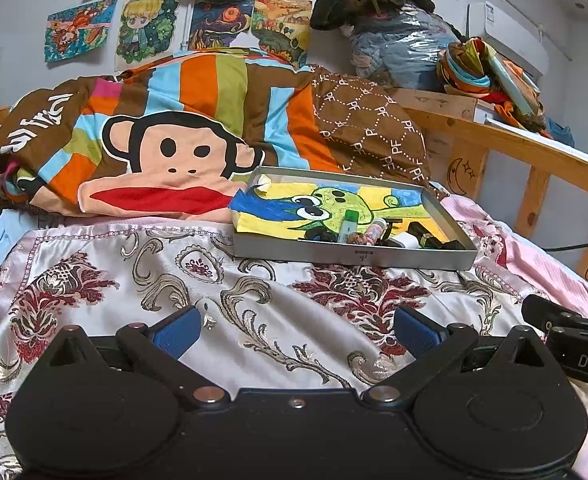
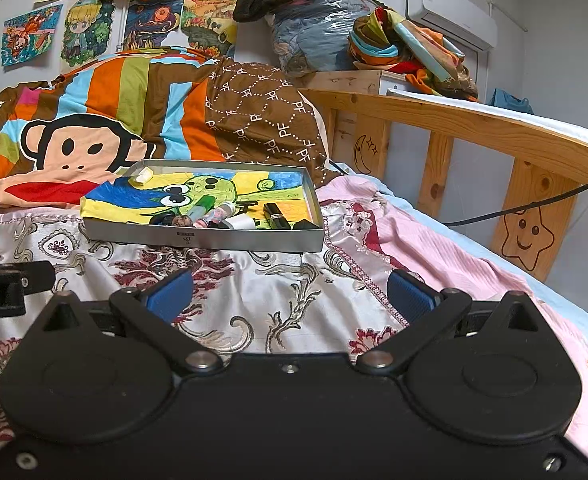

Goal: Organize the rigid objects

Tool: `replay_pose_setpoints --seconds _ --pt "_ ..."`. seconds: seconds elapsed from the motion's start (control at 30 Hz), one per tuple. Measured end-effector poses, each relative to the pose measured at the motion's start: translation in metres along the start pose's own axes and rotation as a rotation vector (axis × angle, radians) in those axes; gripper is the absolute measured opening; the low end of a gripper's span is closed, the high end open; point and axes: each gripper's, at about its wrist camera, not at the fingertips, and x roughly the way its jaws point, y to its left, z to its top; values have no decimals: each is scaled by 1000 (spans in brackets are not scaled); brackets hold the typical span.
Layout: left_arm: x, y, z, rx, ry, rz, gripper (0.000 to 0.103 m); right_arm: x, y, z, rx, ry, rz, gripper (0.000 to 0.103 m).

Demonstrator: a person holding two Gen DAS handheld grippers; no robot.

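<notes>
A shallow grey metal tray (image 1: 349, 255) (image 2: 202, 238) lies on the patterned bedspread, lined with a bright cartoon drawing. Several small objects crowd its near edge: a green and white tube (image 1: 346, 225) (image 2: 202, 208), a white plug (image 1: 405, 240) (image 2: 240, 222), a black lipstick-like case (image 2: 274, 213) and a small pink bottle (image 1: 375, 229). My left gripper (image 1: 294, 330) hovers open over the bedspread, short of the tray, nothing between its blue pads. My right gripper (image 2: 290, 296) is also open and holds nothing, just before the tray's near right corner.
A striped monkey-print quilt (image 1: 166, 136) (image 2: 94, 120) is heaped behind the tray. A wooden bed rail (image 1: 533, 160) (image 2: 473, 132) runs along the right, with a black cable (image 2: 533, 204) crossing it. Bundled clothes sit on a shelf behind. Each gripper's body shows at the other view's edge.
</notes>
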Motion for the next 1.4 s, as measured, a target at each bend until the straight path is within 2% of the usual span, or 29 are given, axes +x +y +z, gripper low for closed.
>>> replay_pose_setpoints --seconds 0.2,0.73,1.1,1.33,1.4 --pt "0 0 2 17 9 25 102 0 -1 0 1 -5 3 103" --pt "-1 8 1 -48 15 -23 102 0 -1 0 16 -4 0 103" --pt "0 8 2 -38 13 -20 102 2 0 0 -7 -18 1 103" --pt "-3 13 1 -44 -25 -36 102 2 2 1 -18 -10 7 103" --pt "-1 14 2 -53 -11 -39 102 4 2 1 -17 -4 11 103"
